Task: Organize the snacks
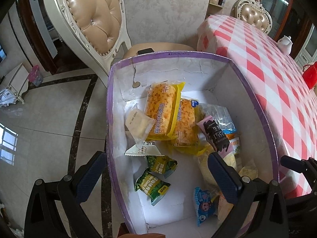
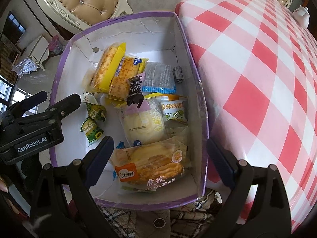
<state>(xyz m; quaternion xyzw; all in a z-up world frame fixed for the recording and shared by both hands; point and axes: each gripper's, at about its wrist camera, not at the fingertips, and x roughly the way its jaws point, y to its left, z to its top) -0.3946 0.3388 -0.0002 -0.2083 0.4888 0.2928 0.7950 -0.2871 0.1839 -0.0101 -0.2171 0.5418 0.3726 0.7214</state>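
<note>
At lower centre, only in the right view: tiger-stripe pastry pack (image 2: 150, 166) inside purple-rimmed box (image 2: 200, 103). Left gripper (image 1: 156, 176) and right gripper (image 2: 160, 158) both spread wide, holding nothing.

Bright daylight from windows glares on the glossy tiled floor (image 1: 49, 119); fisheye distortion bends edges, corners darken, focus stays sharp.

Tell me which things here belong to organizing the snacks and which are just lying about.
For the job:
purple box
yellow bread packs
chocolate bar
green pea packets
tiger-stripe cake pack
left gripper, open
right gripper, open

Just around:
checked tablecloth
teapot
padded chair
red bag
</note>
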